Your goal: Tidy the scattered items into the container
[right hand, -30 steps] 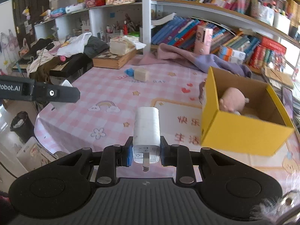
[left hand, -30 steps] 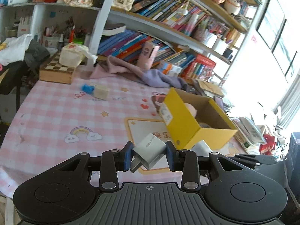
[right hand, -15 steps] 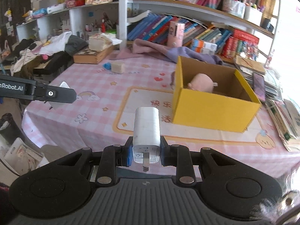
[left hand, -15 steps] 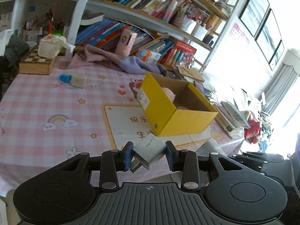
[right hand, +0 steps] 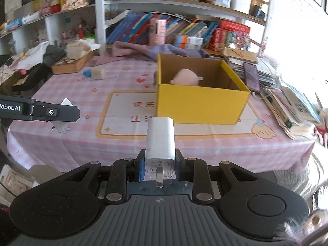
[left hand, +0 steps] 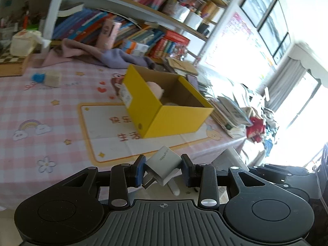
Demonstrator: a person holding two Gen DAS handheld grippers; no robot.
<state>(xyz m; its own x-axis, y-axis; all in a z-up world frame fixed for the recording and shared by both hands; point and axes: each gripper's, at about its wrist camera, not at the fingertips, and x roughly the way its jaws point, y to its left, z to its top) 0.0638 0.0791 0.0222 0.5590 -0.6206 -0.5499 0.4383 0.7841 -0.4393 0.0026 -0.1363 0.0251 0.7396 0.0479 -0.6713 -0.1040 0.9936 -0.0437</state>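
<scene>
The yellow cardboard box [left hand: 174, 121] [right hand: 201, 104] stands open on the pink checked table with a pink plush toy [right hand: 185, 77] inside. My left gripper [left hand: 163, 171] is shut on a small grey-white charger plug [left hand: 164, 165], held tilted off the table's near edge. My right gripper [right hand: 160, 165] is shut on a taller white charger [right hand: 161, 143], held level in front of the table, short of the box. The left gripper's finger also shows at the left of the right wrist view [right hand: 51, 112]. A beige block [left hand: 53, 79] and a blue piece [left hand: 38, 77] lie far left on the table.
A purple cloth [right hand: 155, 51] lies behind the box. A wooden chessboard box [right hand: 71, 64] sits at back left. Stacked books and a phone [right hand: 253, 75] lie right of the box. Bookshelves fill the back wall.
Both grippers have pulled back from the table and away from the box, which now looks smaller and farther. Each still holds its charger.
</scene>
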